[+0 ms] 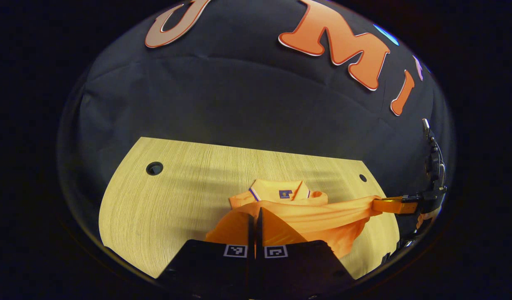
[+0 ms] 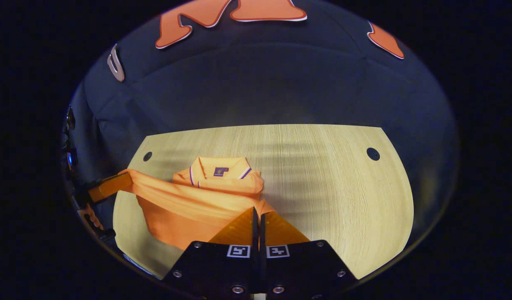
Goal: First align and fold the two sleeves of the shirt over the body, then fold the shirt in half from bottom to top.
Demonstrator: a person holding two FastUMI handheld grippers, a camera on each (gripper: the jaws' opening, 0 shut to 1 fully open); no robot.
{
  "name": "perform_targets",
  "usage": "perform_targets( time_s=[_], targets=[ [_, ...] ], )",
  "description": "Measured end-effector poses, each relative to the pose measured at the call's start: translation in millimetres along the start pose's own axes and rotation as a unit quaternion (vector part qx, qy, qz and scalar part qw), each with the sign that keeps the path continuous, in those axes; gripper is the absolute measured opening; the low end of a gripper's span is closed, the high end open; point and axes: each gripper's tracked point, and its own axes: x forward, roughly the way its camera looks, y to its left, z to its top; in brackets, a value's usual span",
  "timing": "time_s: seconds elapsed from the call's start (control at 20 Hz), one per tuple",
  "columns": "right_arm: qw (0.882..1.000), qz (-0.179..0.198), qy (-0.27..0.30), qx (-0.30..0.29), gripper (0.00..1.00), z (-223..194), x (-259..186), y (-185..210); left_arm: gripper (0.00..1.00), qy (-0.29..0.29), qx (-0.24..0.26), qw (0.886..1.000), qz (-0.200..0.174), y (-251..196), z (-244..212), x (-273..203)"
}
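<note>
Recording booth: black cloth wall [image 1: 239, 104] behind a pale wooden table [image 2: 322, 175].

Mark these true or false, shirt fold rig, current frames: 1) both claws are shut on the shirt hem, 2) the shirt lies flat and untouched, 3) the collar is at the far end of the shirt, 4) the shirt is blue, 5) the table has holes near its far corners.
1) True. The left claw and the right claw are each closed on the bottom edge of the shirt, lifted toward the collar.
2) False. Its lower part is raised and stretched between the two claws.
3) True. The collar lies at the far end, flat on the table.
4) False. It is orange.
5) True. One hole shows at the right, another at the left.
</note>
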Motion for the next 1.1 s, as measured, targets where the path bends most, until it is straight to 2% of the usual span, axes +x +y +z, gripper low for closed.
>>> perform_targets(
  time_s=[0.25, 0.5, 0.6, 0.65, 0.7, 0.75, 0.9, 0.95, 1.0, 1.1],
  targets=[
    [1.0, -0.001, 0.006, -0.011, 0.0, 6, 46, 1, 0.0, 0.02, 0.014, 0.999, 0.024, 16, -6, 44],
    [0.999, -0.018, 0.004, -0.026, 0.01, 4, 77, -5, 0.01, 0.068, 0.008, 0.997, 0.041, 30, -33, 81],
    [0.999, -0.038, -0.005, -0.031, 0.04, 7, 86, -13, 0.04, 0.065, 0.018, 0.997, 0.046, 37, -35, 88],
    [0.999, -0.039, -0.004, -0.027, 0.05, 7, 85, -12, 0.13, 0.057, 0.026, 0.997, 0.055, 42, -29, 91],
    [0.998, -0.05, -0.004, -0.023, 0.08, 9, 84, -16, 0.15, 0.051, 0.029, 0.997, 0.057, 44, -27, 94],
    [0.998, -0.058, -0.009, -0.023, 0.21, 9, 88, -19, 0.22, 0.045, 0.03, 0.997, 0.059, 44, -22, 91],
    [0.997, -0.071, -0.033, -0.012, 0.86, 16, 84, -21, 0.78, 0.025, 0.033, 0.996, 0.081, 52, -14, 89],
    [0.997, -0.069, -0.04, -0.006, 0.87, 21, 82, -22, 0.96, 0.011, 0.034, 0.996, 0.081, 49, -5, 86],
    [0.997, -0.064, -0.044, 0.001, 0.98, 23, 79, -21, 0.99, -0.005, 0.036, 0.996, 0.079, 46, 3, 83],
    [0.997, -0.056, -0.054, 0.017, 0.98, 31, 70, -21, 0.98, -0.032, 0.051, 0.995, 0.082, 41, 20, 72]
  ],
)
